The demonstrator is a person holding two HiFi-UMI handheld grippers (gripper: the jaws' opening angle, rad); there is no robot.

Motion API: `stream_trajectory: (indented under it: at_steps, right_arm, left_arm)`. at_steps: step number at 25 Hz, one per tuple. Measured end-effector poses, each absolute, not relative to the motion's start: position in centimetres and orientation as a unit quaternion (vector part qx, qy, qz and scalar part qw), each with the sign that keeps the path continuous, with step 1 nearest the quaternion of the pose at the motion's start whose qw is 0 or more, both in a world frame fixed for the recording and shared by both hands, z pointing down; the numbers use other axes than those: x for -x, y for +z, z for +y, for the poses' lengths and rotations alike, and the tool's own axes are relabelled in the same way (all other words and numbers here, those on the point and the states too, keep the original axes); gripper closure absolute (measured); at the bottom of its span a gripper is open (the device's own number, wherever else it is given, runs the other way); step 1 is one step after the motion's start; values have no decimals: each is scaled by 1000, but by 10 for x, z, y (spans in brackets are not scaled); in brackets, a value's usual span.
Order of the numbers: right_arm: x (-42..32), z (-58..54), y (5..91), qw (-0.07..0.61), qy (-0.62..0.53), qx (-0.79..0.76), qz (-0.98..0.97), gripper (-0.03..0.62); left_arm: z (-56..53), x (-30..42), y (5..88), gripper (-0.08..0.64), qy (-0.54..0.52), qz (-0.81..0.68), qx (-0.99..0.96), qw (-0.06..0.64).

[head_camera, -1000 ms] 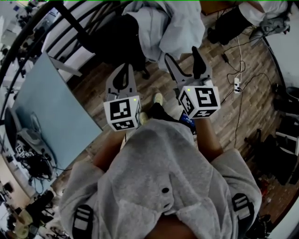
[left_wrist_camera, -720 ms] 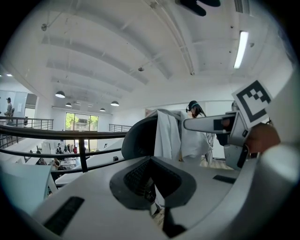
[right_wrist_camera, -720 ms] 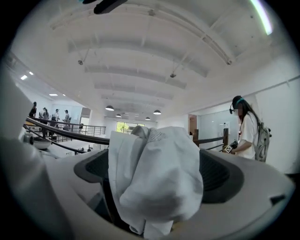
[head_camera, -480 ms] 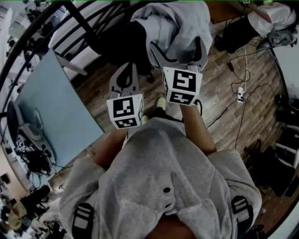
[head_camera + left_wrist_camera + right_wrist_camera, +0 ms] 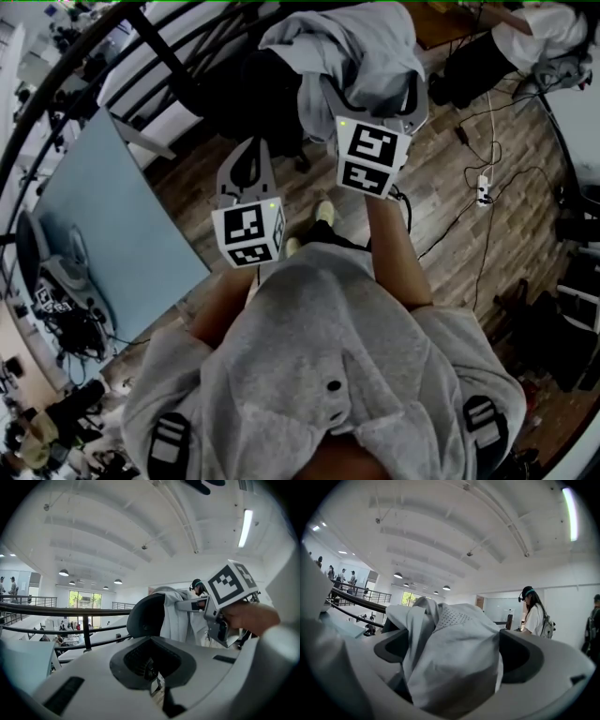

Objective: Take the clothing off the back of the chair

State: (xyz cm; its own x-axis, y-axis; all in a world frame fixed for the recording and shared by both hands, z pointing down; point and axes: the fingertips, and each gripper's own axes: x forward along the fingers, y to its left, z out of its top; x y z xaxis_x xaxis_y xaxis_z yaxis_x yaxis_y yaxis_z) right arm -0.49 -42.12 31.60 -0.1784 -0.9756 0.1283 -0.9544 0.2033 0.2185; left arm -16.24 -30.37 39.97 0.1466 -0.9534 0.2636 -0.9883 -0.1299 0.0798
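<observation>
Wooden floor (image 5: 469,244) lies below, with a dark railing (image 5: 155,42) at the far side. Before the person stands a black chair (image 5: 234,94), and the garment (image 5: 361,42), pale and thin, hangs over its back in loose folds. The right gripper (image 5: 372,89) is at this cloth. Its jaws have just been opening and stand wide apart. A thick fold of the garment is between them, but the pads do not press on it, so nothing is held yet. The left gripper (image 5: 249,142) is lower and nearer to the person, apart from the chair, with its jaws together and nothing in them.

I judge the garment to be light and very soft. It will not keep a shape; it will sag and stretch when pulled, and it may catch on a corner of the chair back. A single thin layer could slip from the pads, so it is better to close on a bunched fold near the top edge, then lift upward before drawing it away.
</observation>
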Motion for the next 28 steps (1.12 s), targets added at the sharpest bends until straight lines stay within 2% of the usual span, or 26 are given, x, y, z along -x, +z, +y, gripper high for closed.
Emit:
stream_trajectory:
  at_steps: [5,13,22,23,28]
  right_arm:
    - [-4,-442,325,123,16,-606,-786,8]
    - [-6,-467,357,171,86,-519,-833,8]
    - [3,-485,367,193,76,-477,-854,11]
    - [3,-485,367,193,76,-476,-855,16]
    - [3,-480,369,193,101,-453,-864,136]
  left_arm:
    - [-303,159,393,549,68,-646,-751,115]
    - [-300,166,396,549,69,-651,-746,118]
    - [-308,166,389,549,65,-656,-744,109]
    - [-309,166,388,549,65,-657,-743,108]
    - [-313,164,386,549,65,-659,-742,108]
